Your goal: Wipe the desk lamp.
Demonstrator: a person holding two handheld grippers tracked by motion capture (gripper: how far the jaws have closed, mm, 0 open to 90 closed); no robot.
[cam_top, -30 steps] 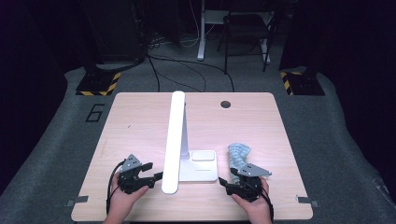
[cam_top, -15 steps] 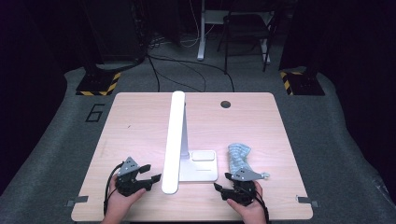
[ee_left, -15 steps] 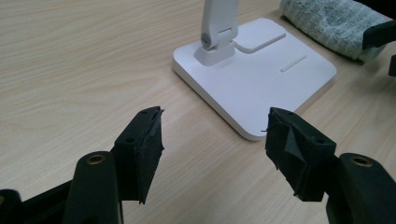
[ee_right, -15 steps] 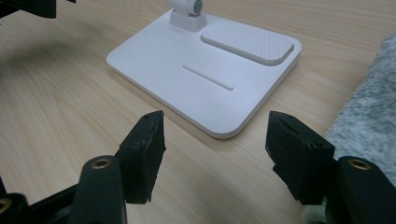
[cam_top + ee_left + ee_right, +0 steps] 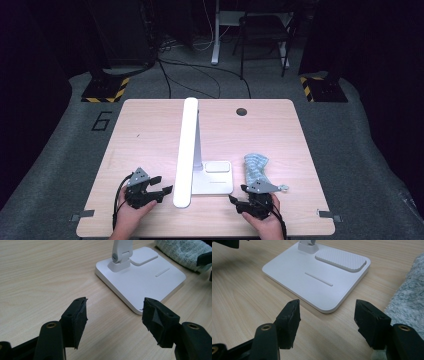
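On the light wooden table [image 5: 150, 130], both grippers sit lower toward the near edge than a second ago. The left gripper [image 5: 159, 188] gapes empty beside the white lamp [image 5: 186, 150]. The right gripper [image 5: 239, 201], jaws wide and empty, has drawn back from the blue-grey cloth [image 5: 255, 167] lying right of the lamp's base [image 5: 317, 282].

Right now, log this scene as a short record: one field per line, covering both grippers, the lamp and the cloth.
left gripper: open, nothing between its jaws, near the table's front edge, left of the lamp
right gripper: open, nothing between its jaws, by the front corner of the lamp's base
desk lamp: white, flat base on the table, long head reaching toward the person
cloth: grey-blue, fluffy, lying right of the base
table: light wood
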